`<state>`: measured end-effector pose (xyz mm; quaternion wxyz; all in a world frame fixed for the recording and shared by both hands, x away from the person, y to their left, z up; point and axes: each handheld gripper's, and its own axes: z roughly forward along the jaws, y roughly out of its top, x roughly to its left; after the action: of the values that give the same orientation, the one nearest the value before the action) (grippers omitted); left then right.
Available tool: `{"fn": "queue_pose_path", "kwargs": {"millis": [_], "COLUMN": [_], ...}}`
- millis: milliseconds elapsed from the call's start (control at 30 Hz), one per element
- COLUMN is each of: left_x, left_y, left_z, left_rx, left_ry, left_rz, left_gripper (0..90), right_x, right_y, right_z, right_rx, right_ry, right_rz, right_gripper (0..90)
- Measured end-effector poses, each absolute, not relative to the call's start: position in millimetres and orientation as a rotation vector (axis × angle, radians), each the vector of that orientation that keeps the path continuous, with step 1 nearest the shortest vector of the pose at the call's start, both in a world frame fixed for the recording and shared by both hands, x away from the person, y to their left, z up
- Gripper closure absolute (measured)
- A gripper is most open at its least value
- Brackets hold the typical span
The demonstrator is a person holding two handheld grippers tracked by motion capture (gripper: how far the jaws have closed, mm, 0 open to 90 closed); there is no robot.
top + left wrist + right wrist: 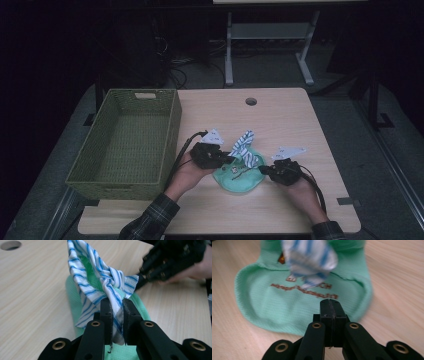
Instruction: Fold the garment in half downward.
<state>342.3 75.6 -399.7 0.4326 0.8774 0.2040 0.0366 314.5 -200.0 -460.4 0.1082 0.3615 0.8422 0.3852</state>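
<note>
Near the table's [280,107] front edge, my left gripper [117,305] pinches the striped cloth [100,282] up off the green cloth [287,302]; my right gripper [331,302] rests closed, empty. Next, I judge: carry it left into the basket [80,165].

Person wears dark plaid sleeves [150,220]. Left gripper [116,312] & right gripper [331,308]: black jaws w/ brass-ringed screw holes, grey three-cornered top plates [213,136], black cables [180,155] trailing back.
</note>
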Motion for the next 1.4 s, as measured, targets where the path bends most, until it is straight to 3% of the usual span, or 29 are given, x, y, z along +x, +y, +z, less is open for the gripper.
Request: {"fn": "queue_pose_path", "kwargs": {"millis": [600,867,1000,1200,1400], "left_x": [336,338,340,351,366], "left_y": [63,64,65,59,50], "left_z": [-418,-411,-401,-390,-400], "left_rx": [2.291,2.257,2.228,2.203,2.207], "left_ry": [0.448,0.478,0.49,0.513,0.568], "left_rz": [0.006,-0.024,-0.026,-0.006,-0.038], "left_gripper": [76.1,56.0,52.2,52.0,57.4], "right_x": [317,315,312,305,298], "right_y": [-212,-212,-212,-209,-199], "right_z": [-462,-460,-458,-454,-453], "right_rx": [1.075,1.065,1.052,1.037,1.012], "right_ry": [2.464,2.473,2.489,2.508,2.546], "right_rz": [1.104,1.121,1.135,1.173,1.193], "right_gripper": [88.8,89.6,89.7,89.7,89.7]}}
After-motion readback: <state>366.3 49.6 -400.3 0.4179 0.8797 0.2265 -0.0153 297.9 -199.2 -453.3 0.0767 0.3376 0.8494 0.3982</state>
